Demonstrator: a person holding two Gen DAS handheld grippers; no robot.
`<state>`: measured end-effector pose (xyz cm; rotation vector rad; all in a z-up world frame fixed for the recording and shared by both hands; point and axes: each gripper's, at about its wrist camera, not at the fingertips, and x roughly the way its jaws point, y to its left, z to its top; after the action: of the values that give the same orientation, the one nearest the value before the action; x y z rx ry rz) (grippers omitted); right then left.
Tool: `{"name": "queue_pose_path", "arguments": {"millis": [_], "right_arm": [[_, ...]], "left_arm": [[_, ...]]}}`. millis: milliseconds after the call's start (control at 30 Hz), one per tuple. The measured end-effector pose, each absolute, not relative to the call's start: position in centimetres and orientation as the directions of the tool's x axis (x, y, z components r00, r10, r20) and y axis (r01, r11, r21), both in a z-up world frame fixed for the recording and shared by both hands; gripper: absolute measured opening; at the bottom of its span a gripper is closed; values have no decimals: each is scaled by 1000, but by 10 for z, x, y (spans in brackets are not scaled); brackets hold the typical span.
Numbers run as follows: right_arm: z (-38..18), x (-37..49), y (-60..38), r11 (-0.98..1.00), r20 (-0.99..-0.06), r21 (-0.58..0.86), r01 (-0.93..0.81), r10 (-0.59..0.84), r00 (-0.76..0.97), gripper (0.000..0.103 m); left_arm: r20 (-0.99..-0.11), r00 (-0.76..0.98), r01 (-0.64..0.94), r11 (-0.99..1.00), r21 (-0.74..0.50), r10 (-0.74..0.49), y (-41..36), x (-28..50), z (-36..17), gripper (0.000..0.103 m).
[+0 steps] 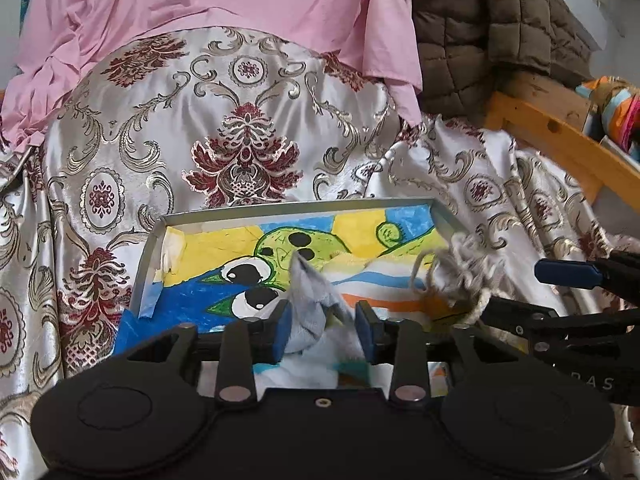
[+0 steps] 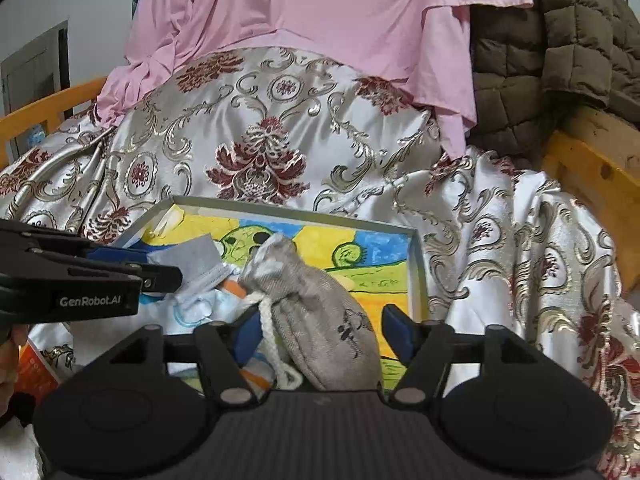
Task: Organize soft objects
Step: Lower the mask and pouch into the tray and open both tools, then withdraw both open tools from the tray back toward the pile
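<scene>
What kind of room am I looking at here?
Probably a bedroom at home. A wooden bed frame is draped with a shiny patterned bedspread, and a pink garment and a brown quilted jacket are piled behind it.

A shallow tray point(image 2: 414, 264) lies on a patterned bedspread point(image 2: 280, 128). In it, a drawstring pouch point(image 2: 320, 320) rests toward the right and near side, and a folded sock point(image 2: 200, 262) lies to its left. Behind the tray a sheet point(image 2: 320, 12) hangs over the bedspread, with a quilted jacket point(image 2: 560, 48) to its right above a wooden bed frame point(image 2: 592, 184).
</scene>
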<state>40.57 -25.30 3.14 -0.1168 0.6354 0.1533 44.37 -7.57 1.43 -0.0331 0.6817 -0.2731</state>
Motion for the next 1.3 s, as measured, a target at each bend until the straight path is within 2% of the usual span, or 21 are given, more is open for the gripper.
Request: {"name": "queue_pose_path", "arguments": {"millis": [200, 467, 900, 1067, 1300], "right_arm": [[48, 388, -258, 983, -572, -70, -167, 98, 815, 83], [82, 357, -263, 986, -522, -84, -145, 80, 849, 89], [146, 264, -266, 988, -416, -84, -132, 86, 905, 99], [165, 219, -261, 989, -365, -60, -139, 107, 925, 103], [177, 160, -246, 990, -322, -48, -129, 107, 941, 103]], "left_arm": [[-578, 775, 229, 966, -120, -256, -72, 426, 29, 60], [-534, 804, 240, 964, -112, -262, -68, 395, 60, 70], [-410, 868, 263, 959, -102, -282, -48, 310, 118, 98], [-373, 878, 280, 954, -110, -301, -34, 264, 134, 102], [-344, 883, 302, 947, -107, -320, -10, 201, 148, 102]]}}
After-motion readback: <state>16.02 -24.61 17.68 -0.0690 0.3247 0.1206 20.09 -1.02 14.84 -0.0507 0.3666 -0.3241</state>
